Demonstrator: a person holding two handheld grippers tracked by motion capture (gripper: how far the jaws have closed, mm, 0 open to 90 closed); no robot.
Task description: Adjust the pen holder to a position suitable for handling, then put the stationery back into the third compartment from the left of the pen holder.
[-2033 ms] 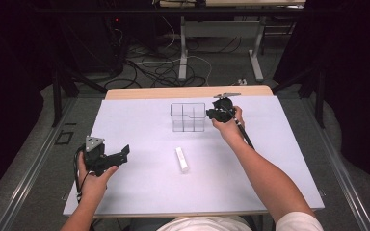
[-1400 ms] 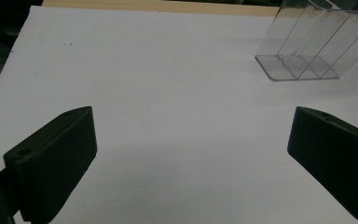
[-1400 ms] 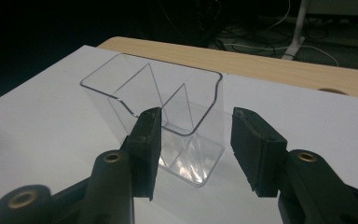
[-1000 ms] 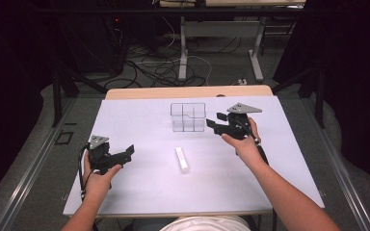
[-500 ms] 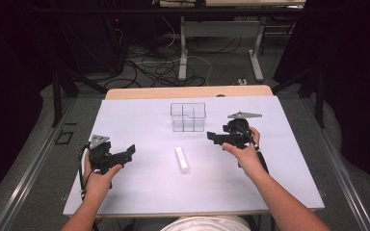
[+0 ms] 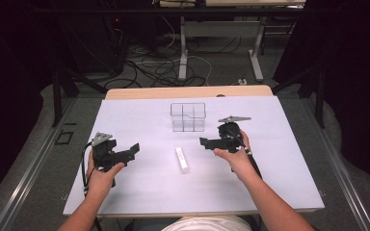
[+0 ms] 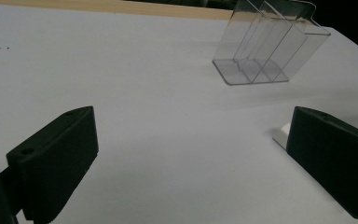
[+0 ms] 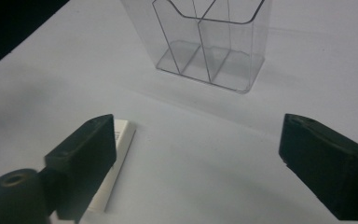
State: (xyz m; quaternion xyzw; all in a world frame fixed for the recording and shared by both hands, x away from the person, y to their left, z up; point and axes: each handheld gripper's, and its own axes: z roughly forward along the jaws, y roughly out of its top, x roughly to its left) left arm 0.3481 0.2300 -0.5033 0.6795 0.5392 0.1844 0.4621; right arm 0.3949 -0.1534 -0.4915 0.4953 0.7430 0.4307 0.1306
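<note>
Since the earlier frames, the right tongs (image 6: 208, 142) have come away from the clear divided box (image 6: 188, 117) toward the person, their jaws having just been opening with nothing between them. In the high view, they are hovering just right of the white stick (image 6: 182, 160), which is lying flat mid-worktop (image 6: 279, 178), in front of the box. The left tongs (image 6: 131, 149) are waiting open and empty. In the left gripper view, the box (image 7: 266, 44) is standing ahead. In the right gripper view, the stick (image 8: 113, 168) is a slim white bar, partly behind the left jaw; swinging over to straddle its narrow width would likely grip best.
</note>
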